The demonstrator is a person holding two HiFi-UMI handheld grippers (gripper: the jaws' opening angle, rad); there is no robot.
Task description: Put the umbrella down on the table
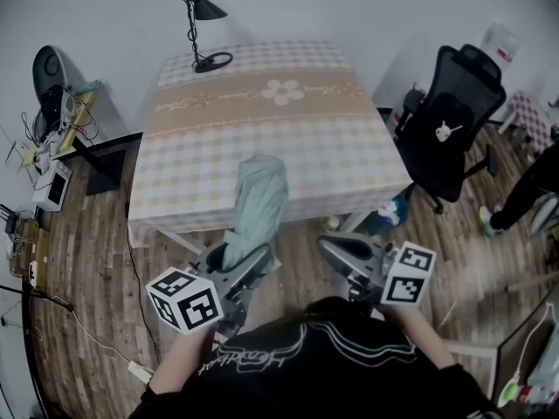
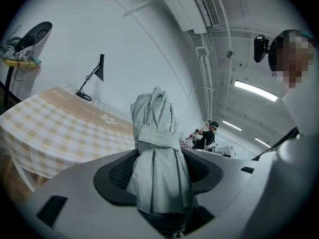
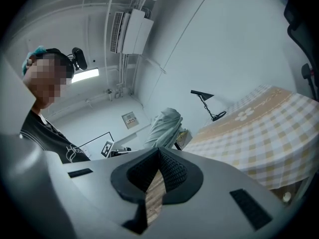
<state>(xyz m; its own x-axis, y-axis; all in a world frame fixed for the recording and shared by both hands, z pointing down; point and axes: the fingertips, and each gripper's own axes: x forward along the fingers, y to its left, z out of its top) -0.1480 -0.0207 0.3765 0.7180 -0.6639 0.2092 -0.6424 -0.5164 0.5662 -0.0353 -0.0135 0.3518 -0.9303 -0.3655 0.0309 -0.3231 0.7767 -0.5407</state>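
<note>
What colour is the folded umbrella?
Pale grey-green, almost mint. The umbrella shows best in the left gripper view.

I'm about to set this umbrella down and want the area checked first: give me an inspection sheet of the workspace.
Surface: table under a checked cloth.
Job's things: folded umbrella, strapped shut, held with its far end over the table's near edge, not yet laid down.
Clutter: desk lamp at the far left corner; nothing else seen on the table.
Tools: left tool shut on the umbrella; right tool shut, nothing in it.
Cables: cable and power strip on the floor at left.
Surroundings: office chair right of the table; cluttered shelf at left; person at the right edge.
</note>
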